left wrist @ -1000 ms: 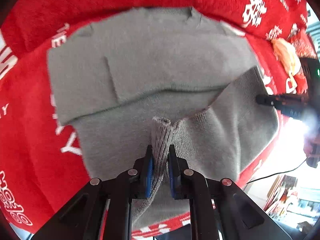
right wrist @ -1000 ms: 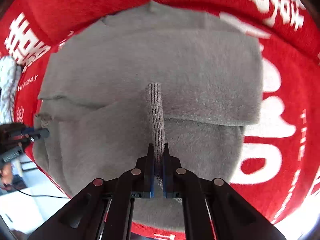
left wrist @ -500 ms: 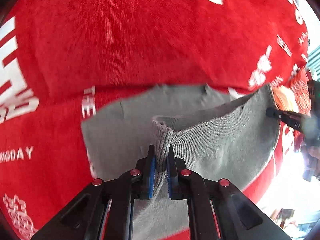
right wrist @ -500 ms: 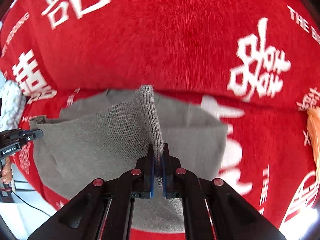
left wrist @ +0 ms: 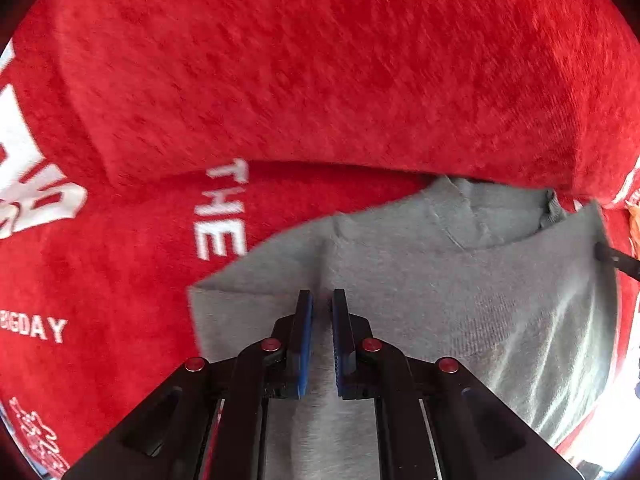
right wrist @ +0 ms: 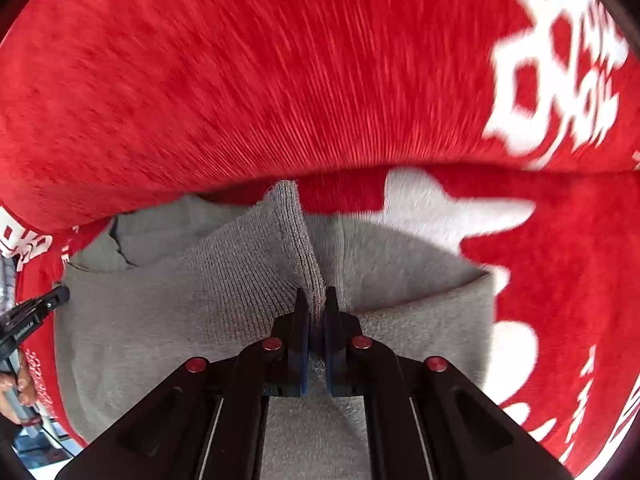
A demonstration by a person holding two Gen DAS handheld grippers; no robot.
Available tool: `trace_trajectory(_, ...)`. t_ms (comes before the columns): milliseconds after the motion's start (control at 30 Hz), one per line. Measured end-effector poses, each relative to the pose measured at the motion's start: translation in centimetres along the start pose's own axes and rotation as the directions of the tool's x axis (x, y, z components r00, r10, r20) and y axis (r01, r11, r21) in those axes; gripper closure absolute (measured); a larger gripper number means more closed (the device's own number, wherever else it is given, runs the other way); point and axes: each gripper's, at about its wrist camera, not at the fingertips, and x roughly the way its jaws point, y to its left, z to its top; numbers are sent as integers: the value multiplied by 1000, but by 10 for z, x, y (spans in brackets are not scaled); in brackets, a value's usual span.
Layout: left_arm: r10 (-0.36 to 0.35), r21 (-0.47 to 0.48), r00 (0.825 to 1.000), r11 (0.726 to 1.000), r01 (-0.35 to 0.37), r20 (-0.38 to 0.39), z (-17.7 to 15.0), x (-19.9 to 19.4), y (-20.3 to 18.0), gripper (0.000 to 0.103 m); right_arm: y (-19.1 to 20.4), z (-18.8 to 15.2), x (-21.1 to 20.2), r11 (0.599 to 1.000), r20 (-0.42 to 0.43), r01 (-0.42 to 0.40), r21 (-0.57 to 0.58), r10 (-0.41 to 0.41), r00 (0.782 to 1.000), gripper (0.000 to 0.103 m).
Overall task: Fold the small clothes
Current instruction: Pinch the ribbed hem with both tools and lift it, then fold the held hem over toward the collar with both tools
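A small grey knitted sweater (left wrist: pixel 460 280) lies on a red blanket (left wrist: pixel 320 80) with white lettering, its bottom half folded up over its top. My left gripper (left wrist: pixel 322 300) hovers over the sweater's left part; its jaws stand slightly apart with no cloth between them. My right gripper (right wrist: pixel 316 300) is shut on the ribbed hem (right wrist: pixel 296 236) of the sweater (right wrist: pixel 200 300), which stands up in a ridge between the fingers. The right gripper's tip shows at the sweater's right edge in the left wrist view (left wrist: pixel 616 258). The left gripper's tip shows at the left in the right wrist view (right wrist: pixel 40 308).
The red blanket (right wrist: pixel 280 60) rises in a fold just beyond the sweater. An orange item (left wrist: pixel 634 220) lies at the far right edge. A hand (right wrist: pixel 16 384) holds the left gripper at the lower left of the right wrist view.
Both grippers carried the hem forward over the sweater and lowered it. The left gripper has let go of the hem, which now lies flat. The right gripper still holds its part.
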Motion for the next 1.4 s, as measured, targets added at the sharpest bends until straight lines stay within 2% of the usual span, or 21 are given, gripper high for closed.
trace_trajectory(167,106,-38,994,993,-107,-28,7,13,12,92,-9,4,29,1000,-95,22,8,-21,995,96)
trace_trajectory(200,111,-47,993,993,-112,-29,6,11,15,92,-14,4,27,999,-83,21,38,-18,996,85)
trace_trajectory(300,93,-55,996,994,-93,-7,-2,-6,20,92,-28,1,14,993,-64,31,114,-24,998,68)
trace_trajectory(367,74,-44,997,996,-75,-11,-13,-20,24,92,-35,-6,1,990,-52,25,137,-18,998,68)
trace_trajectory(433,36,-50,999,998,-38,-25,-24,-33,26,92,-44,-19,-13,985,-42,-34,169,42,998,63)
trace_trajectory(500,5,-69,999,998,-9,-49,-45,-42,27,91,-55,-39,-26,975,-48,-71,210,83,995,47)
trace_trajectory(533,-4,-81,998,997,-1,-61,-53,-44,28,91,-62,-53,-30,968,-68,-93,233,112,991,47)
trace_trajectory(667,-20,-126,992,992,4,-122,-85,-44,22,91,-75,-102,-35,952,-143,-109,286,155,978,47)
trace_trajectory(733,-29,-132,990,991,10,-141,-99,-44,18,91,-73,-116,-35,959,-162,-103,263,149,976,53)
trace_trajectory(767,-31,-133,989,991,11,-148,-104,-43,17,91,-73,-120,-31,971,-181,-76,228,118,976,69)
trace_trajectory(800,-29,-135,988,991,9,-153,-109,-44,13,91,-71,-119,-29,978,-206,-62,199,104,973,99)
trace_trajectory(833,-19,-133,988,991,-1,-151,-112,-44,10,91,-68,-122,-27,981,-225,-65,182,105,969,97)
trace_trajectory(933,-17,-137,990,991,-2,-139,-116,-54,3,91,-61,-123,-39,993,-195,-39,110,60,979,98)
trace_trajectory(1000,-24,-135,992,991,7,-124,-116,-59,0,91,-67,-123,-44,991,-188,-34,128,58,981,98)
trace_trajectory(1100,12,-109,991,994,-27,-133,-118,-57,-3,91,-81,-126,-37,986,-213,-24,163,59,975,98)
trace_trajectory(1167,27,-126,989,991,-46,-144,-120,-57,-1,91,-81,-131,-33,989,-221,-12,149,45,974,98)
trace_trajectory(1300,18,-133,994,991,-32,-108,-125,-74,2,91,-81,-131,-36,986,-227,-3,166,41,973,97)
trace_trajectory(1400,0,-113,994,994,-13,-108,-128,-82,-2,91,-81,-131,-47,981,-218,28,194,15,976,96)
